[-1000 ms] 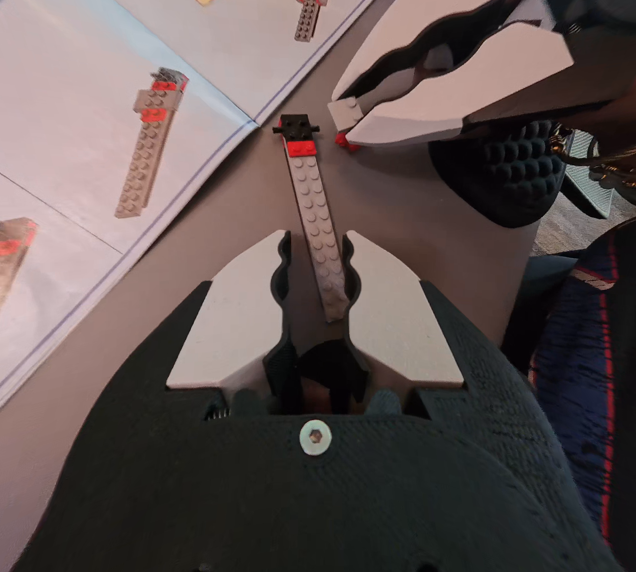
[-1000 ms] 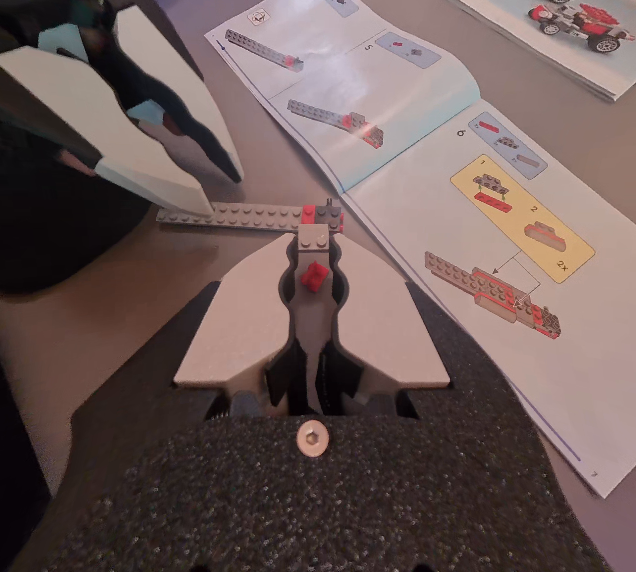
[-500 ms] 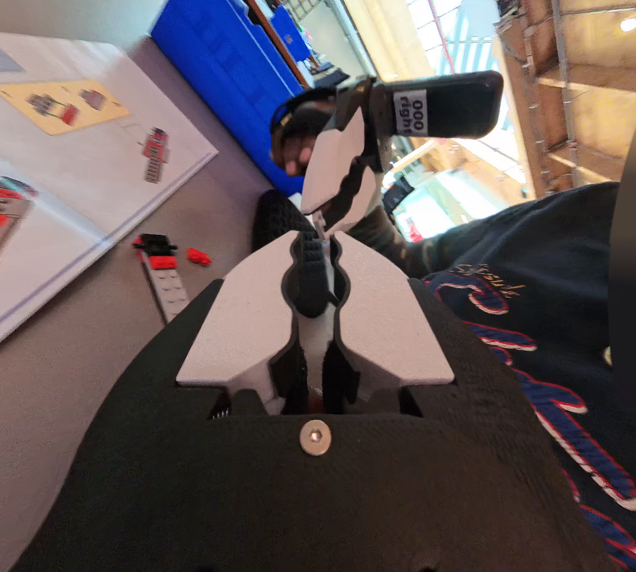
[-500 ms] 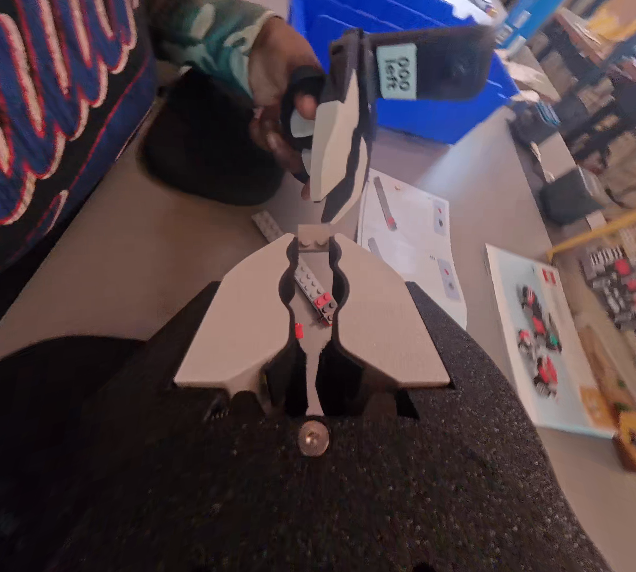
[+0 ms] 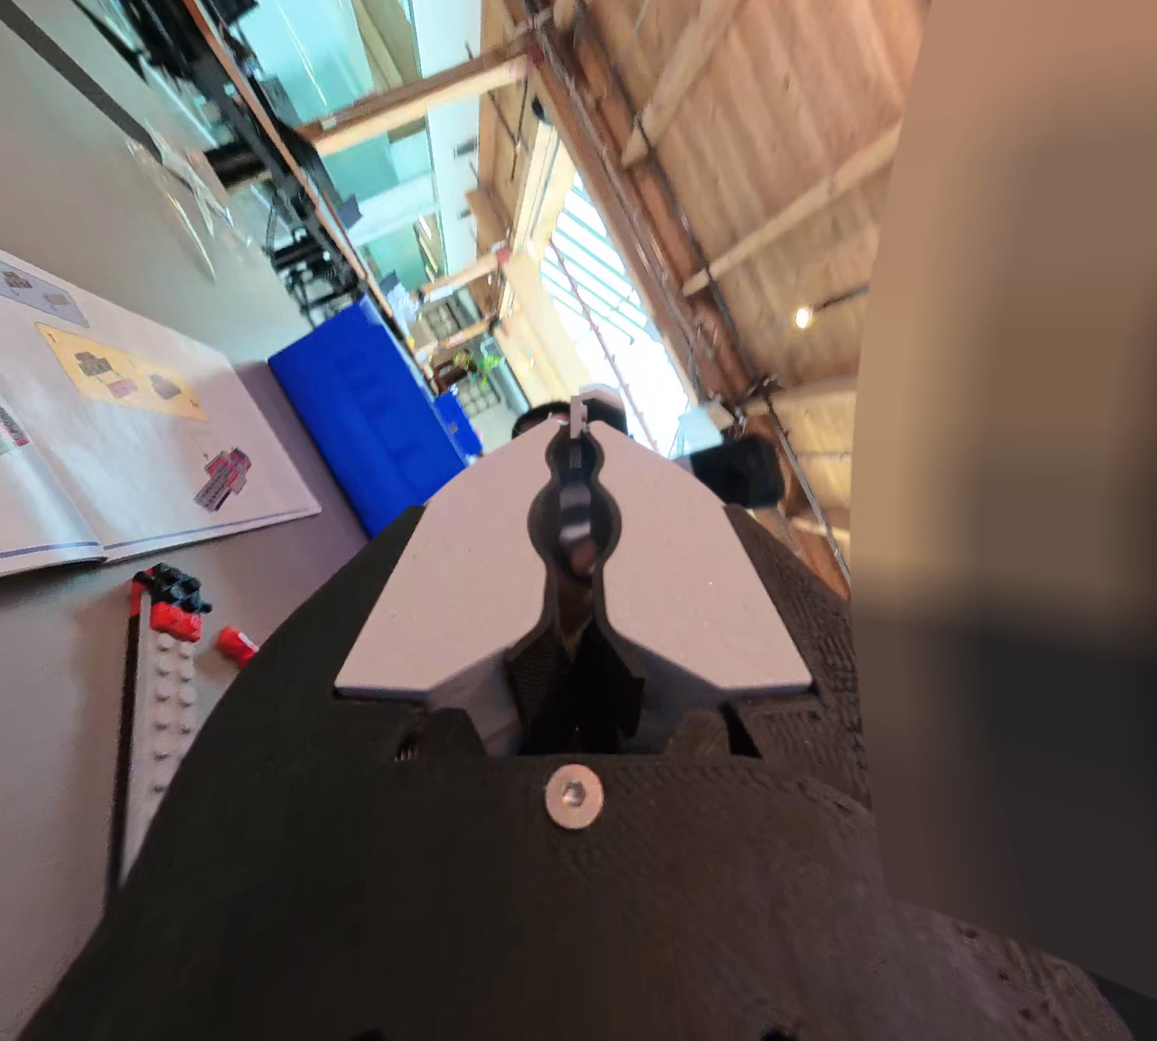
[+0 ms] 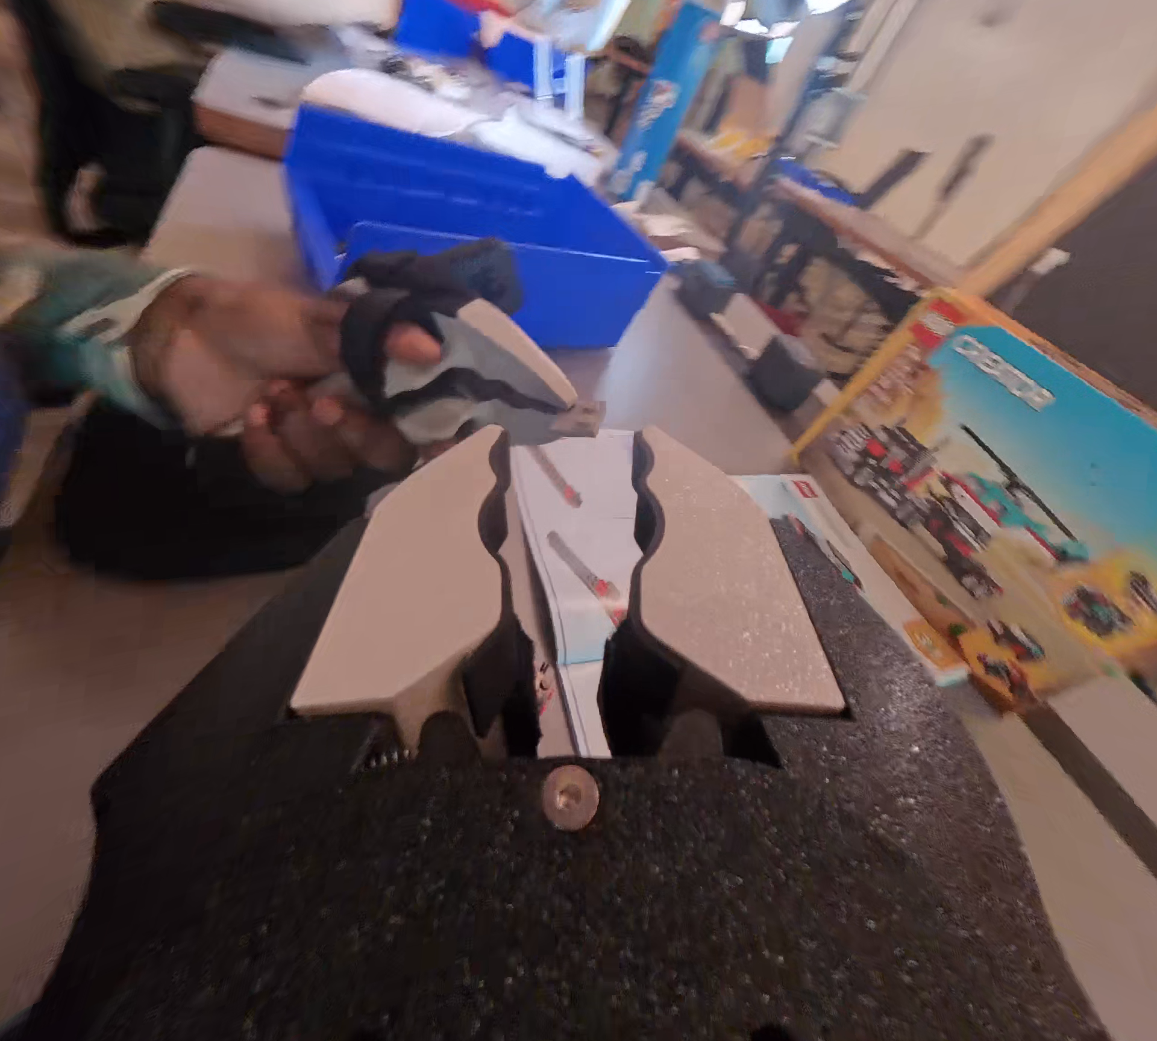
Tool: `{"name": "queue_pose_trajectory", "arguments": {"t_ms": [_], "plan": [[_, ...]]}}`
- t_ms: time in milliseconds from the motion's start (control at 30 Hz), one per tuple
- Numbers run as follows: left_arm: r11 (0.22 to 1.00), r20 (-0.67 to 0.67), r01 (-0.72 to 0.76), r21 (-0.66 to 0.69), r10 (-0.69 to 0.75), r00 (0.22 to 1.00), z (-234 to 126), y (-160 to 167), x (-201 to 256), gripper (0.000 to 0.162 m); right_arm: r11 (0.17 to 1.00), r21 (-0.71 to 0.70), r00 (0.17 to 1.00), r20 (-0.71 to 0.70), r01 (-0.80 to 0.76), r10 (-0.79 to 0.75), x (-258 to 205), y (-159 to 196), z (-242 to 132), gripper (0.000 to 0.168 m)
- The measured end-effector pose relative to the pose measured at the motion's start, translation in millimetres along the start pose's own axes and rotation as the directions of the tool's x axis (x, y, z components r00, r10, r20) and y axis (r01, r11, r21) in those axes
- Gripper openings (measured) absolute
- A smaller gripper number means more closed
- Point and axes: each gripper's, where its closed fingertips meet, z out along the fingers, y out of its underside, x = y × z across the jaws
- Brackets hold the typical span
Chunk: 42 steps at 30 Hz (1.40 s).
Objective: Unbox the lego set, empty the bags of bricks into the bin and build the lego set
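Observation:
My left gripper (image 5: 577, 434) is shut on a small grey brick (image 5: 577, 410) and is raised off the table, pointing toward the ceiling. In the right wrist view the left gripper (image 6: 554, 407) holds that grey brick (image 6: 582, 417) just in front of my right gripper (image 6: 570, 438), which is open and empty. A long grey plate with red and black bricks at its far end (image 5: 164, 698) lies on the table at lower left. A small loose red brick (image 5: 236, 639) lies beside it.
The open instruction booklet (image 5: 125, 447) lies left of the plate and shows between the right fingers (image 6: 576, 535). A blue bin (image 6: 469, 235) stands behind. The set's box (image 6: 1002, 479) stands at the right. A hand (image 6: 250, 372) holds the left gripper.
Both grippers lifted off the table. The grey brick passed from the right gripper to the left. The right gripper opened; the left left the long plate and shut on the brick.

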Motion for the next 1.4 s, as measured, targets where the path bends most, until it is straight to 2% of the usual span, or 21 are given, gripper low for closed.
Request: {"name": "queue_pose_trajectory", "arguments": {"t_ms": [67, 133, 267, 333, 400, 533, 633, 733, 800, 900, 967, 1033, 1167, 1233, 1267, 1400], "plan": [[0.998, -0.01, 0.027, 0.061, -0.026, 1.0, 4, -1, 1, 0.003, 1.0, -0.005, 0.995, -0.096, 0.012, -0.012, -1, 3, 5, 0.039], [0.996, -0.034, 0.06, 0.061, -0.058, 0.998, 8, 4, 3, 0.003, 0.999, -0.027, 0.989, -0.14, 0.044, -0.047, -2, 5, 8, 0.034], [0.996, -0.05, 0.084, 0.019, -0.083, 0.995, 11, 15, 7, 0.004, 0.993, -0.051, 0.987, -0.12, 0.104, -0.109, 1, 5, 4, 0.017], [0.997, -0.057, 0.073, -0.039, -0.076, 0.995, 11, 20, 10, 0.004, 0.992, -0.044, 0.992, -0.039, 0.121, -0.123, -4, 3, 0, 0.017], [0.991, -0.066, 0.046, -0.127, -0.054, 0.996, 10, 26, 15, 0.005, 0.987, -0.013, 0.981, 0.118, 0.158, -0.156, -15, -1, -6, 0.017], [0.928, -0.069, 0.01, -0.371, -0.038, 0.997, 5, 46, 24, 0.01, 0.981, 0.031, 0.882, 0.434, 0.192, -0.186, -38, -4, -23, 0.017], [0.865, -0.071, 0.025, -0.502, -0.07, 0.995, 4, 65, 31, 0.014, 0.978, 0.039, 0.802, 0.566, 0.205, -0.191, -46, -6, -30, 0.017], [0.871, -0.088, 0.014, -0.491, -0.066, 0.994, 7, 67, 33, 0.006, 0.974, 0.024, 0.777, 0.598, 0.224, -0.194, -45, -9, -32, 0.017], [0.917, -0.086, 0.011, -0.4, -0.049, 0.995, 10, 57, 31, 0.005, 0.976, -0.019, 0.832, 0.527, 0.218, -0.175, -34, -9, -26, 0.017], [0.992, -0.071, 0.064, -0.109, -0.072, 0.995, 10, 22, 24, 0.005, 0.991, -0.052, 0.973, 0.203, 0.12, -0.107, -1, -15, -12, 0.029], [0.997, -0.041, 0.068, 0.033, -0.067, 0.997, 5, 8, 15, 0.005, 0.998, -0.037, 0.999, 0.001, 0.044, -0.044, 7, -14, -7, 0.033], [0.991, -0.018, 0.061, 0.122, -0.059, 0.998, 3, 3, 9, 0.005, 0.999, -0.043, 0.984, -0.178, 0.008, -0.016, 11, -8, -4, 0.033], [0.98, -0.035, 0.121, 0.158, -0.117, 0.993, 6, 4, 6, 0.005, 0.997, -0.074, 0.959, -0.284, -0.006, -0.016, 1, 4, 10, 0.032], [0.983, -0.024, 0.116, 0.144, -0.114, 0.993, 8, 7, 5, 0.005, 0.997, -0.077, 0.943, -0.331, 0.002, -0.028, 4, 5, 10, 0.023], [0.983, -0.022, 0.114, 0.144, -0.112, 0.993, 8, 8, 6, 0.005, 0.997, -0.07, 0.938, -0.344, 0.016, -0.039, 5, 3, 9, 0.018], [0.988, 0.003, 0.095, 0.126, -0.096, 0.995, 7, 9, 2, 0.005, 0.995, -0.094, 0.942, -0.333, 0.014, -0.045, 4, 7, 9, 0.017]]}}
